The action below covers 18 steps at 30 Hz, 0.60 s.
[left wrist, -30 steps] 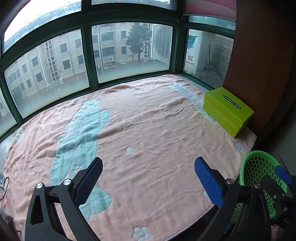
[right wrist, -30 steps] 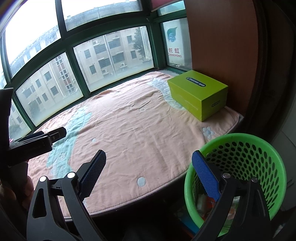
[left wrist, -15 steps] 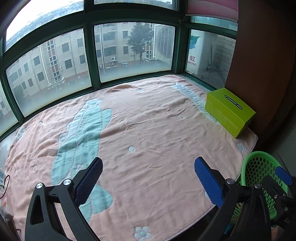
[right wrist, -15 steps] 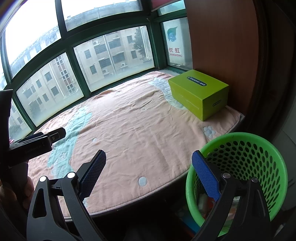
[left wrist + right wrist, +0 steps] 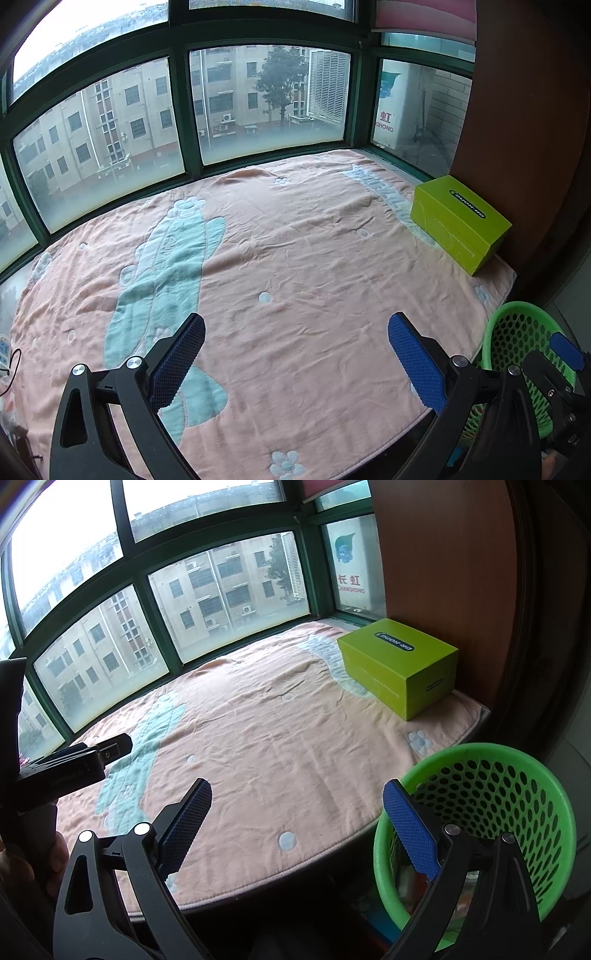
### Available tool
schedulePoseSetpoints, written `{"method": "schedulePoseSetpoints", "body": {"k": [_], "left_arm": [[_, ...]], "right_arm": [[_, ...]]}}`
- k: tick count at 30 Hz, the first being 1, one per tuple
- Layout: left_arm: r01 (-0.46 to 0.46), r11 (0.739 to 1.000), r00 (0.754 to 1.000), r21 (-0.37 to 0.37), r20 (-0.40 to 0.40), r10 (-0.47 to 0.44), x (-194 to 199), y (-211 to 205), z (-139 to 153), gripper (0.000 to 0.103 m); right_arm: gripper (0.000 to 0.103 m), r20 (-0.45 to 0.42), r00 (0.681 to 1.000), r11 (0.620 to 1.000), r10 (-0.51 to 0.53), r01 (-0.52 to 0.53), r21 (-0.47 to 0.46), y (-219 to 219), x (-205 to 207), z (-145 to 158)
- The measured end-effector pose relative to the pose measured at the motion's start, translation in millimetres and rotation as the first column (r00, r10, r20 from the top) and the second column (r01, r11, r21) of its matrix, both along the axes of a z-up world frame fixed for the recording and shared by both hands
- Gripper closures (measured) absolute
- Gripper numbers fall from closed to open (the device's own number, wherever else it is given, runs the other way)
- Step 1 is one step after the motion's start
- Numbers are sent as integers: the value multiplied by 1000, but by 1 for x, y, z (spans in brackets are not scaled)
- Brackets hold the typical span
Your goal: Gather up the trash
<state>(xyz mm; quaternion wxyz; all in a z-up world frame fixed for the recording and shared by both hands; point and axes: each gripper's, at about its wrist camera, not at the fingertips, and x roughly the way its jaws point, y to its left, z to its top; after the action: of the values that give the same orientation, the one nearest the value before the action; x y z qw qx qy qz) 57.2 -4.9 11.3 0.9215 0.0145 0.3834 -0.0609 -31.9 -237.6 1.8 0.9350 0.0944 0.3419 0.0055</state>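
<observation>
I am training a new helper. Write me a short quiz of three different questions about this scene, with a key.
1. True or false: both the left gripper and the right gripper are open and hold nothing.
2. Where is the green basket? A) on the blanket B) below the blanket's edge C) on the box
3. Fill in: the green box sits on the pink ____.

Key: 1 true; 2 B; 3 blanket.

Home, bay-window nook: green-framed windows [image 5: 266, 107] facing apartment blocks, pink cartoon blanket [image 5: 295, 266] over the ledge, green box [image 5: 399, 664], green plastic basket [image 5: 517, 775] beside it.
</observation>
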Motion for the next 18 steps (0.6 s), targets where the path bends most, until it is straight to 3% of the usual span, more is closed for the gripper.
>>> {"method": "schedulePoseSetpoints", "body": {"k": [18], "left_arm": [[-6,1000,1000,2,6,6,-1,1,1,7]], "right_arm": [[10,3,1000,1000,-6,6,3,2,0,1]]}}
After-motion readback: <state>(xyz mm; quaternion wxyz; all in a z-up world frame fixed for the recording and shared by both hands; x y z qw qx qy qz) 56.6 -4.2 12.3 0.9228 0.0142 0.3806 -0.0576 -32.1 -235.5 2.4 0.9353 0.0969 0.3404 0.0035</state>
